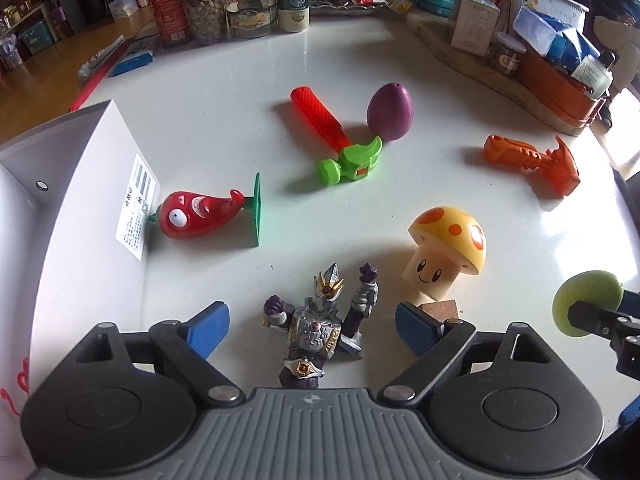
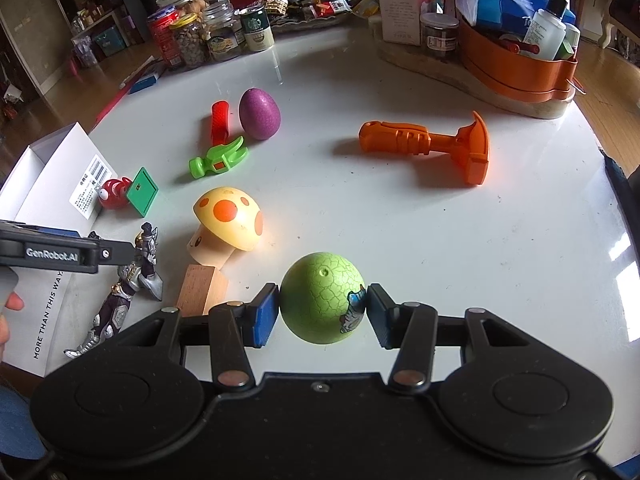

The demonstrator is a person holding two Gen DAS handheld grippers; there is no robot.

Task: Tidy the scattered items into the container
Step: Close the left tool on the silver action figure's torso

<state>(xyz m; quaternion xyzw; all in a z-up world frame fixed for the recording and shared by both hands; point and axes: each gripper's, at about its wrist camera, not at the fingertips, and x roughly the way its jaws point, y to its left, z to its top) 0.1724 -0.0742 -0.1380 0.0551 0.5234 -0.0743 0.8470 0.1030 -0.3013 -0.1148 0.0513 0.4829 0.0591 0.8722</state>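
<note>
L gripper: my left gripper (image 1: pixel 308 326) has its jaws spread wide, blue pads clear of everything.
Figure: silver-and-purple armoured toy figure (image 1: pixel 316 326) lies on the white tabletop (image 1: pixel 400 80) btwn my L pads, touching neither; gap on both sides.
R gripper: my right gripper (image 2: pixel 322 310) is clamped on the green crackle-pattern plastic egg (image 2: pixel 322 300), one pad on each side, egg centred in the jaws.
Box: open white cardboard box (image 1: pixel 60 200) w/ a barcode label sits at the left edge, just left of my L gripper.
Chilli: red plastic chilli-pepper toy w/ big eye and green square base (image 1: pixel 200 216) lies on its side, tip against the box wall.
Mushroom: yellow wooden mushroom w/ orange spots and a smiley face (image 1: pixel 444 248) tilted, just beside my L gripper's right pad; small wooden block (image 2: pixel 198 290) next to it.
Others: red-handled green toy hammer (image 1: pixel 340 148), purple egg (image 1: pixel 389 112) beside it, orange plastic toy hammer (image 1: pixel 532 164) well apart to the right.
</note>
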